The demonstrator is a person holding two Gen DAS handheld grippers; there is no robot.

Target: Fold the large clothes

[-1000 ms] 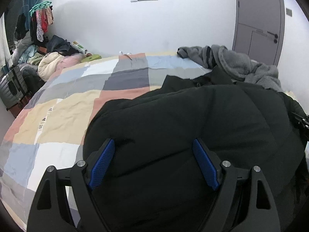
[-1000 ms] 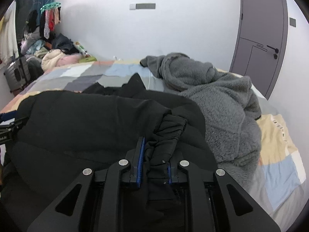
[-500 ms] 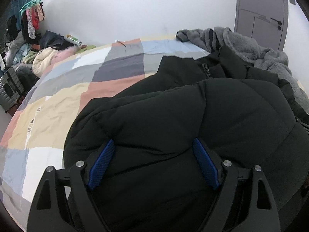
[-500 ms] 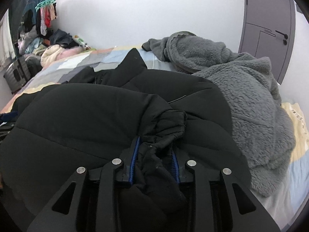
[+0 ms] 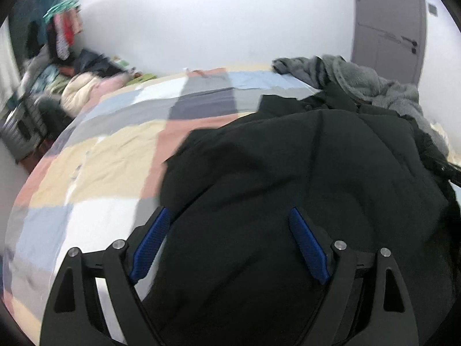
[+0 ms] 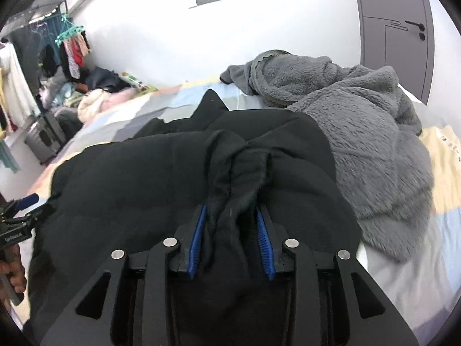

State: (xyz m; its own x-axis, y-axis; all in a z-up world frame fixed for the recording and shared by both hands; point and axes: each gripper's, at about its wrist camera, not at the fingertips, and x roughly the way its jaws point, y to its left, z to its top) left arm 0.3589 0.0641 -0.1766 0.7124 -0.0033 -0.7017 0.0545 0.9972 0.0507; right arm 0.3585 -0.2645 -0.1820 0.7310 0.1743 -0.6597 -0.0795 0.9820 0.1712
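Observation:
A large black padded jacket (image 5: 288, 167) lies bunched on a bed with a patchwork cover (image 5: 115, 155); it also fills the right wrist view (image 6: 138, 173). My left gripper (image 5: 229, 216) is open, its blue pads wide apart over the jacket's near edge, gripping nothing. My right gripper (image 6: 230, 212) holds a bunched fold of the black jacket between its blue pads, which stand slightly apart around the thick cloth. The left gripper (image 6: 20, 216) shows at the left edge of the right wrist view.
A grey fleece garment (image 6: 360, 115) is heaped on the bed to the right of the jacket, also in the left wrist view (image 5: 360, 83). Piled clothes and suitcases (image 6: 57, 109) stand at the far left. A grey door (image 6: 394, 28) is at the back right.
The right gripper's pads have spread a little around the jacket fold since a second ago. The left view has shifted right and blurred; the jacket's left edge now shows more bed cover.

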